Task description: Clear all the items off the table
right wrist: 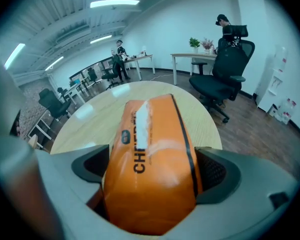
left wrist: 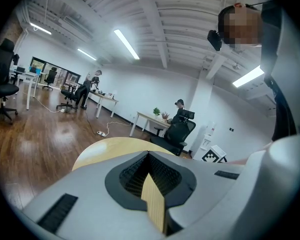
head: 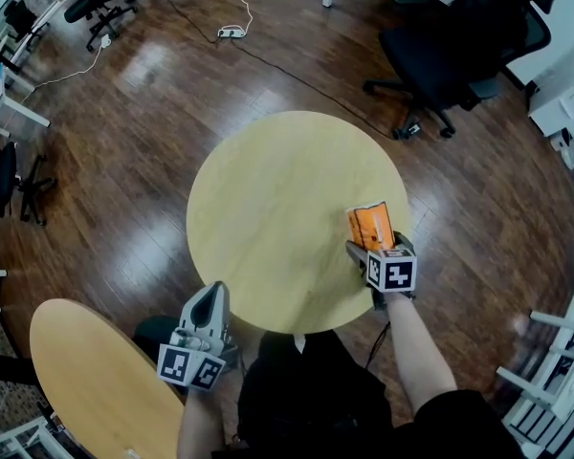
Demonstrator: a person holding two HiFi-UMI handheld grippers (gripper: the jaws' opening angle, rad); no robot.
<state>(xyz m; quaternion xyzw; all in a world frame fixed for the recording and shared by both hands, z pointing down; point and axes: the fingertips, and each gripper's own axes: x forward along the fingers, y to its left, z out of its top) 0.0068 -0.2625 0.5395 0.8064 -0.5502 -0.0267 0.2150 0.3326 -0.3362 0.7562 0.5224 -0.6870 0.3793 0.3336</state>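
At right edge of round surface (head: 268,208): orange snack bag (head: 371,226), contents unseen, lying between spread jaws of right tool (head: 376,250). Left tool (head: 210,295) beside surface, jaws pressed together, empty.

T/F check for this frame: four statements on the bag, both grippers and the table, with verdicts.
1. The bag sits between the right gripper's jaws. True.
2. The left gripper's jaws are wide open. False: they are shut, with nothing between them.
3. The bag is the only item on the round table. True.
4. The bag lies at the table's centre. False: in the head view it is near the table's right edge, on the person's side.
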